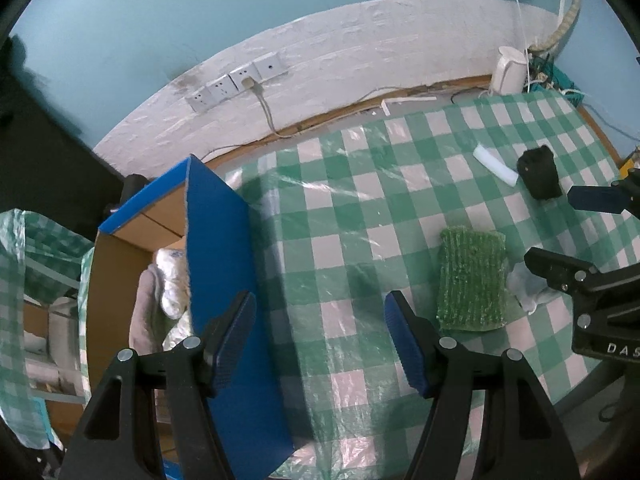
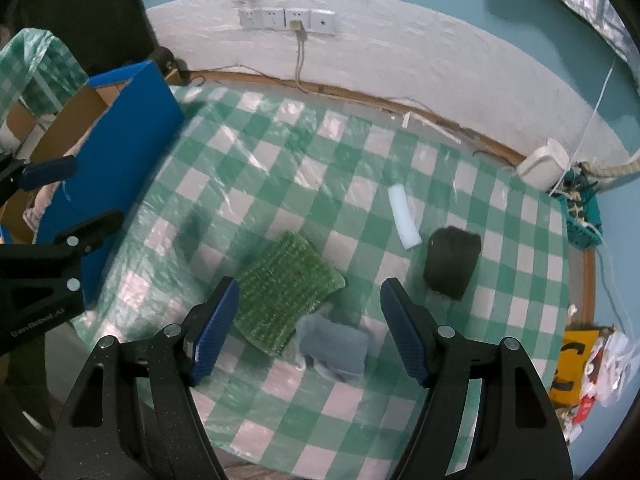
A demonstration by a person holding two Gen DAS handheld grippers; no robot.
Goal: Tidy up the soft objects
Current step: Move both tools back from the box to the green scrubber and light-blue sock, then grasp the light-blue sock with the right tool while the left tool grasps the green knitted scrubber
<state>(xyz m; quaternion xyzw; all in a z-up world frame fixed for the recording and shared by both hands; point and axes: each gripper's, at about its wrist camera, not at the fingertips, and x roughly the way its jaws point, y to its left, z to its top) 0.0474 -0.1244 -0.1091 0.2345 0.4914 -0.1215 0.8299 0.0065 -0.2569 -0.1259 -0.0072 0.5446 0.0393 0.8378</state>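
Observation:
On the green-checked tablecloth [image 2: 280, 168] lie a green textured pad [image 2: 286, 286], a folded grey-blue cloth [image 2: 334, 346], a black sponge block [image 2: 452, 262] and a white foam strip [image 2: 404, 216]. My right gripper [image 2: 308, 326] hangs open above the pad and the grey cloth, nothing between its fingers. My left gripper [image 1: 320, 338] is open over the cloth beside the blue cardboard box [image 1: 224, 248], which holds pale soft items [image 1: 172, 280]. The left wrist view also shows the pad [image 1: 472, 276], the black block [image 1: 538, 174], the foam strip [image 1: 496, 166] and the right gripper's fingers [image 1: 560, 268].
A white wall with a socket strip [image 2: 286, 20] and a plugged cable runs behind the table. A white device [image 2: 542, 164] and a teal basket [image 2: 584, 212] sit at the back right corner. Another checked-cloth surface [image 1: 36, 248] stands left of the box.

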